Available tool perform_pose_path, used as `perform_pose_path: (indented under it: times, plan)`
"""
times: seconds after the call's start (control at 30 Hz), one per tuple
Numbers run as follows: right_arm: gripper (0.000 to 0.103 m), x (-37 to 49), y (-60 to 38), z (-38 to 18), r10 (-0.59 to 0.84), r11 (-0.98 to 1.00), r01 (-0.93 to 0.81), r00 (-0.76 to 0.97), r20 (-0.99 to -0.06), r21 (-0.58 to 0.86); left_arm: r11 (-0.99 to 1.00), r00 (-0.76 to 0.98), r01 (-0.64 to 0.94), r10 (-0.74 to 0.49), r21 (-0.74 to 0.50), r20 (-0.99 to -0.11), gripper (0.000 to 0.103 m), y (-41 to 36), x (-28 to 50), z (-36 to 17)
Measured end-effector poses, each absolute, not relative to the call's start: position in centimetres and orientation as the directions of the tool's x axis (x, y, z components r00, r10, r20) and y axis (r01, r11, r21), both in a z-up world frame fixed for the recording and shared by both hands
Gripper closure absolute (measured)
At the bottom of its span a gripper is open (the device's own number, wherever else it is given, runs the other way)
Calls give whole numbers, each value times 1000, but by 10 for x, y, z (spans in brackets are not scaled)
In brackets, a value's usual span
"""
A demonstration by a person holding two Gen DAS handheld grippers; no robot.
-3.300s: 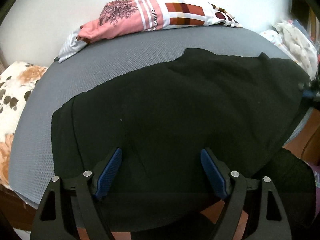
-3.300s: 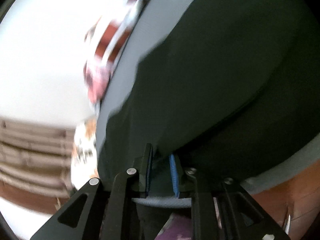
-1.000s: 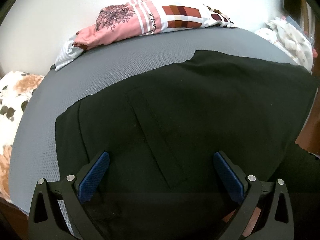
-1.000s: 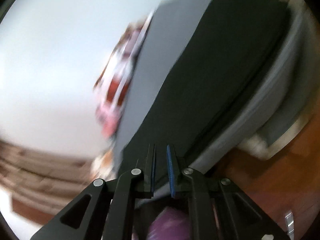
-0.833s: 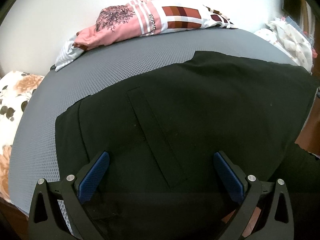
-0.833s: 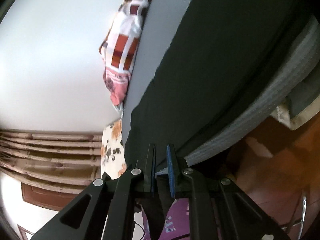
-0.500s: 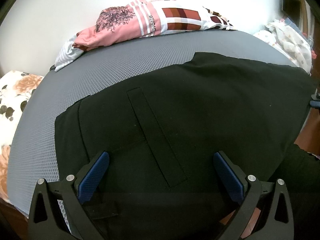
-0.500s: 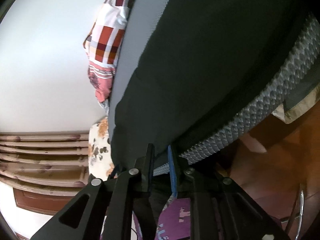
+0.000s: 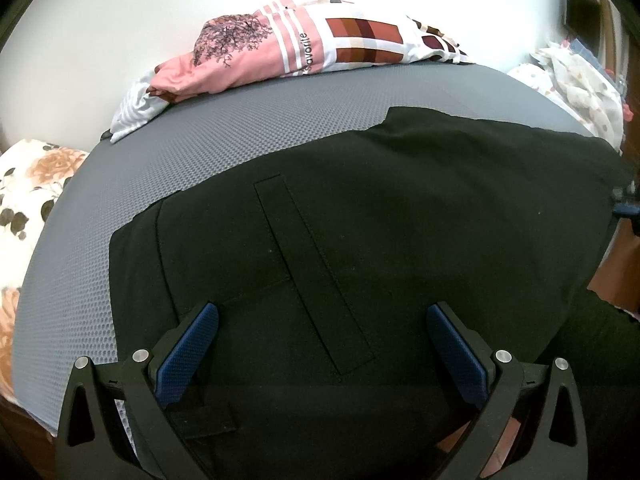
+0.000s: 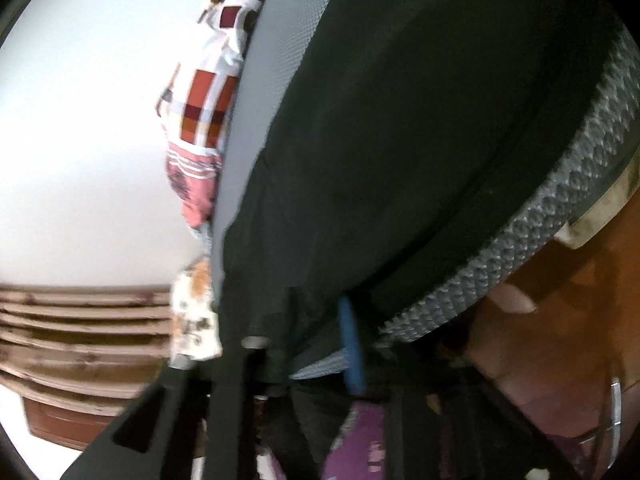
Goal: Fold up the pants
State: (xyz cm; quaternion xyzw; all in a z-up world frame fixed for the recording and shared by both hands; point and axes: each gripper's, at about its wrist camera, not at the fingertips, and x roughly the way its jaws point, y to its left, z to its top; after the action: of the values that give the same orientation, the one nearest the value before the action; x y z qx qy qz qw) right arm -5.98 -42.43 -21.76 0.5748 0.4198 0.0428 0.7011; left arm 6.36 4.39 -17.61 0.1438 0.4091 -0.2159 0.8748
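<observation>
Pants (image 9: 380,240), black, lie spread flat across a grey textured bench (image 9: 240,136), filling the middle and lower part of the left wrist frame; a stitched rectangular pocket panel runs diagonally down the centre, and the cloth's right end reaches the bench edge at the right of the frame. The left gripper (image 9: 322,344) sits at the bottom of that frame with its jaws wide apart, blue pads on either side of the pocket panel, holding nothing; whether the pads touch the fabric cannot be told. A pink and checked cloth (image 9: 288,52) lies bunched along the far edge of the bench at the top centre, against a white wall. A floral fabric (image 9: 28,184) shows at the left edge, and a white patterned heap (image 9: 576,80) at the upper right.

In the right wrist frame, blurred and tilted, the right gripper (image 10: 316,340) is at the lower centre, its jaws closed down narrowly on a black fold of the pants (image 10: 400,140) at the bench (image 10: 560,200) edge; one blue pad shows beside the pinched cloth. The checked cloth (image 10: 204,112) appears at the upper left.
</observation>
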Motion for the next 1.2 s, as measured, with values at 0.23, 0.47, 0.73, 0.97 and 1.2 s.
perform_pose_path:
  times: [0.23,0.47,0.73,0.97,1.2]
  plan:
    - [102,-70,-420,-209,540,398,415,616,-574,819,880,614,462,-224,113,-757,0,50,59,-160]
    - [103,-65,-422,-214,550,399,419,603,-578,816,949,658,314,-212,7,-722,0,118,69,-125]
    - [103,-65,-420,-220,572,370,425,597,-563,826,960,501,233,-253,-153,-827,0,159,126,-159]
    - [103,-66,-420,-219,575,373,428,589,-568,823,941,428,281,-298,-187,-853,22,136,152,-175]
    - [103,-63,-413,-221,584,375,415,588,-559,829,951,463,286,-244,-117,-852,58,120,165,-164]
